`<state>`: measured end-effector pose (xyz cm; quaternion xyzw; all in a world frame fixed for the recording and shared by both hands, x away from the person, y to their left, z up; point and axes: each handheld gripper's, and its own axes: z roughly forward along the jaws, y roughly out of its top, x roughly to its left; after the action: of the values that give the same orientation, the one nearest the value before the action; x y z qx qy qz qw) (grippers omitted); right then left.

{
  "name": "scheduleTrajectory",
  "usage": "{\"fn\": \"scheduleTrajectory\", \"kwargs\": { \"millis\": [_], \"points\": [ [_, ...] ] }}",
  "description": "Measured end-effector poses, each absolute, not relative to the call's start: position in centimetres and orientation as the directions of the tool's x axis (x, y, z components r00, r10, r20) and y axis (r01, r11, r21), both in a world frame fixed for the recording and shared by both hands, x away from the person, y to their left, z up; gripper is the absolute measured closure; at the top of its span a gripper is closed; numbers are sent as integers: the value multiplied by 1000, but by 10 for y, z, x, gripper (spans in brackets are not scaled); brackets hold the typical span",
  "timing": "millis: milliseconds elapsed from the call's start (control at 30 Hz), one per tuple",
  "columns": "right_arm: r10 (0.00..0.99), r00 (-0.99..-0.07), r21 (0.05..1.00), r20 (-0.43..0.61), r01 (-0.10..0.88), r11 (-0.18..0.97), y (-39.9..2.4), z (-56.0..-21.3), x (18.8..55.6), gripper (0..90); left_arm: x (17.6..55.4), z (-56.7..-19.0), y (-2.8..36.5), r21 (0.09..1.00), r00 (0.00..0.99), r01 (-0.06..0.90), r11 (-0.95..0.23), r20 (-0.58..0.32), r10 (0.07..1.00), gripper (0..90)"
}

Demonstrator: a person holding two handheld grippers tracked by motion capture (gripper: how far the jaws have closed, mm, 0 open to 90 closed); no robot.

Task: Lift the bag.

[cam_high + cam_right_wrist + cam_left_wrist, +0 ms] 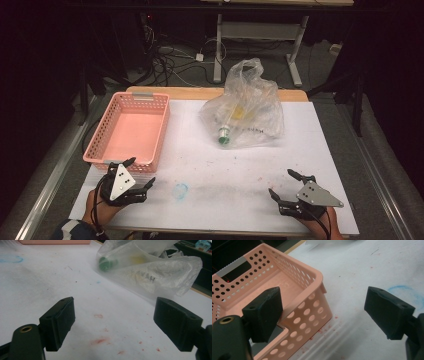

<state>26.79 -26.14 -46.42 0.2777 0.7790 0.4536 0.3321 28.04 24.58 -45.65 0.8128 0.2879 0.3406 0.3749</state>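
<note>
The left gripper (140, 172) sits at the near corner of the pink basket (150, 127), jaws wide apart and holding nothing; one jaw overlaps the basket's rim. The right gripper (284, 185) rests near the table's (240, 170) front edge, also spread and empty. Farther back lies a clear plastic bag (247, 107) with what looks like a green-capped bottle (226, 134) inside.

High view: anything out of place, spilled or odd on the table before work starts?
Nothing is spilled or damaged. The white table cover is marked: a blue scribbled ring and red smudges. The plastic bag lies crumpled with a green-capped bottle inside. The pink basket is empty. Both grippers are open.
</note>
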Motion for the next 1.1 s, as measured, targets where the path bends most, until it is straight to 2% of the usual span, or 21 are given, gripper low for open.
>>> {"fn": "scheduleTrajectory", "kwargs": {
  "millis": [1100],
  "points": [
    [722,-636,886,-273,126,447,-260,-464,268,183,283,-455,244,805,607,217,-551,331,723,148]
  ]
}}
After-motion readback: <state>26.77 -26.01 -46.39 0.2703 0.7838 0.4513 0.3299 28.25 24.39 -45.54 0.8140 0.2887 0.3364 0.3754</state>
